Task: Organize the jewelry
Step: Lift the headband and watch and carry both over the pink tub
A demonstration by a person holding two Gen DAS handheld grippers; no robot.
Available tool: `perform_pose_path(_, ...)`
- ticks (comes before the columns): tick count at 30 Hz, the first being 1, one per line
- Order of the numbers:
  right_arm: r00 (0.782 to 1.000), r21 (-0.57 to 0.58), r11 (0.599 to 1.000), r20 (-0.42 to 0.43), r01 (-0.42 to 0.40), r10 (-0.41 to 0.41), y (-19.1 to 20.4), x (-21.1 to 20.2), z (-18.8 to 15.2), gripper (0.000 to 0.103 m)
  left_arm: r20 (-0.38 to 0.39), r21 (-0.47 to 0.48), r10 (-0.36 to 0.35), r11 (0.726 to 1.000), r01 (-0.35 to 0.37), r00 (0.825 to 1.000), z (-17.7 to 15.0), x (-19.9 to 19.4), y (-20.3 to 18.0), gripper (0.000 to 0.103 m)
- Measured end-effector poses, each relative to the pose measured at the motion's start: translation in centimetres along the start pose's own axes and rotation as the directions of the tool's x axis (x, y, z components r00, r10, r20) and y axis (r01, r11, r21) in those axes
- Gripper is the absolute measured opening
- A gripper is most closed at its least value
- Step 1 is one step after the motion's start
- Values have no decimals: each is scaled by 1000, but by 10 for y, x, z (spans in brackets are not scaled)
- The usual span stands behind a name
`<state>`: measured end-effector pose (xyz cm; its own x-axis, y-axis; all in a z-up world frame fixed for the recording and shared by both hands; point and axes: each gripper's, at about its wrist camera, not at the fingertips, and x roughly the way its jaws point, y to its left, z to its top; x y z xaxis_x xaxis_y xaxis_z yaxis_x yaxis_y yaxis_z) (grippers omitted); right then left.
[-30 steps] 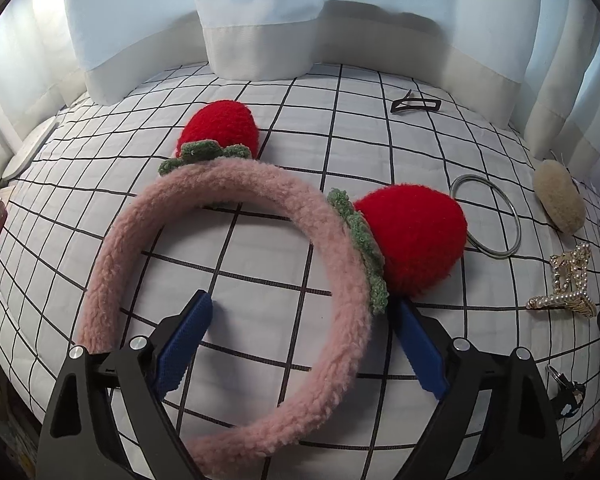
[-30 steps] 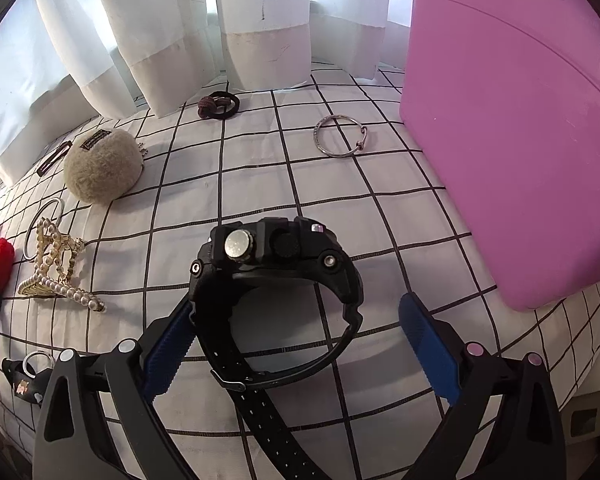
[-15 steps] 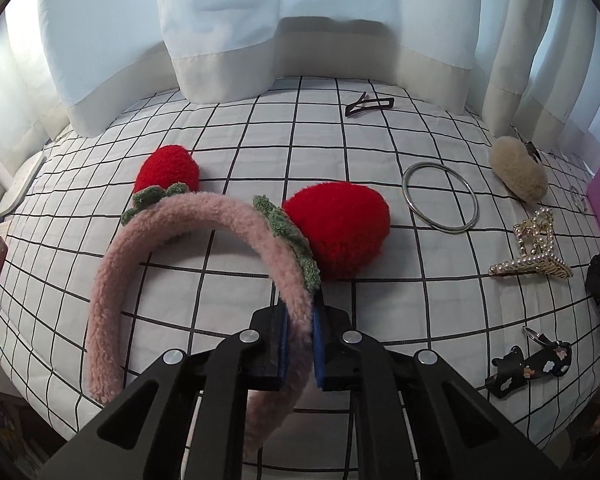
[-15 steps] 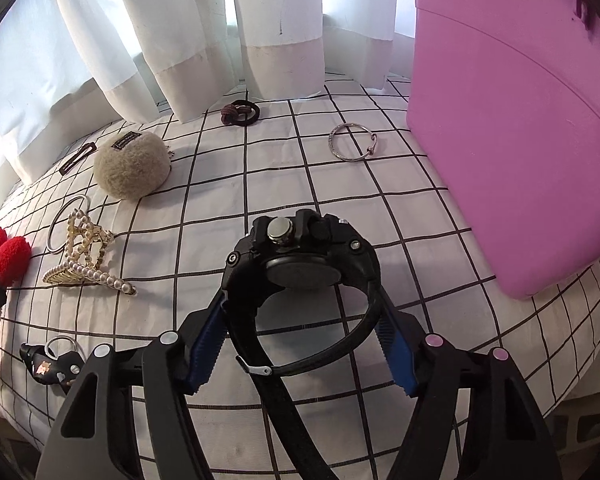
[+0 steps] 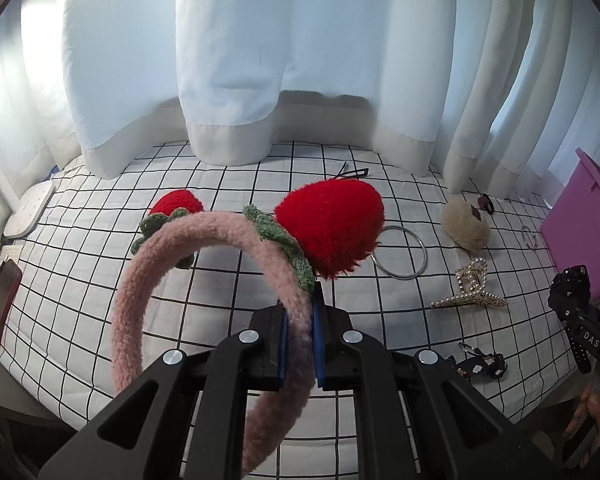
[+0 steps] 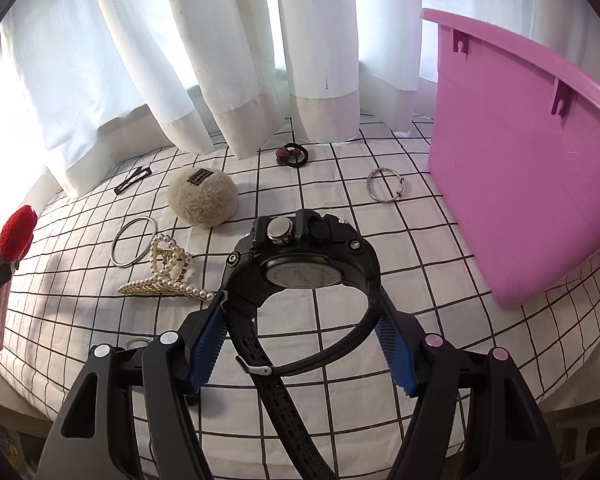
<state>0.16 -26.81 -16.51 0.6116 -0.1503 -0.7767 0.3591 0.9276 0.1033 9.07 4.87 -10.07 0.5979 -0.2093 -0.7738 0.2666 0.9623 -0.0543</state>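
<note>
The pink bin point(image 6: 516, 184) stands at the far right of the grid-patterned cloth point(image 6: 380, 392), open side up. The left gripper point(image 5: 300, 334) has its jaws nearly closed, clamped on the pink headband point(image 5: 148, 276), which hangs clear of the cloth at the left with its red strawberries point(image 5: 332, 226) uppermost. The right gripper point(image 6: 300, 338) stands fairly wide, its pads pressed against the black watch point(image 6: 300, 264), lifted near the bin. The fluffy band could twist or swing in that narrow pinch and sweep the pearl claw clip point(image 5: 470, 292) or the silver bangle point(image 5: 400, 254). The watch's loose strap could catch the bin's rim.
</note>
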Motion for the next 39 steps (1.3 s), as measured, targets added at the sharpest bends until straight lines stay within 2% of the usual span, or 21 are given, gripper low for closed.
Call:
perform_pose_path(6, 998, -3, 1000, 55, -19, 19, 17, -32, 15, 67, 49, 32, -50, 998, 48, 998, 16, -34, -5, 10)
perform_pose_path(12, 991, 12, 1000, 135, -24, 22, 30, -72, 33, 67, 89, 103, -122, 988, 112, 989, 23, -65, -21, 10)
perform_pose_path(17, 978, 38, 999, 209, -24, 16, 29, -109, 47, 67, 106, 178, -202, 967, 182, 974, 27, -87, -45, 10)
perform_pose_path(21, 969, 67, 997, 248, -41, 24, 13, -134, 58, 67, 121, 237, -254, 946, 220, 960, 30, -105, -75, 10)
perform_pose_path(25, 958, 75, 996, 285, -47, 24, -18, -153, 72, 67, 138, 277, -315, 923, 269, 939, 37, -119, -115, 10)
perform_pose_path(29, 953, 57, 997, 303, -43, 23, -64, -160, 89, 67, 165, 307, -347, 908, 286, 923, 43, -121, -170, 10)
perform_pose_path(34, 950, 23, 999, 310, -46, 37, -146, -169, 116, 67, 198, 296, -372, 905, 306, 907, 54, -123, -260, 10)
perform_pose_path(39, 949, 22, 999, 313, -39, 30, -241, -179, 141, 67, 207, 303, -418, 887, 348, 885, 66, -132, -359, 10)
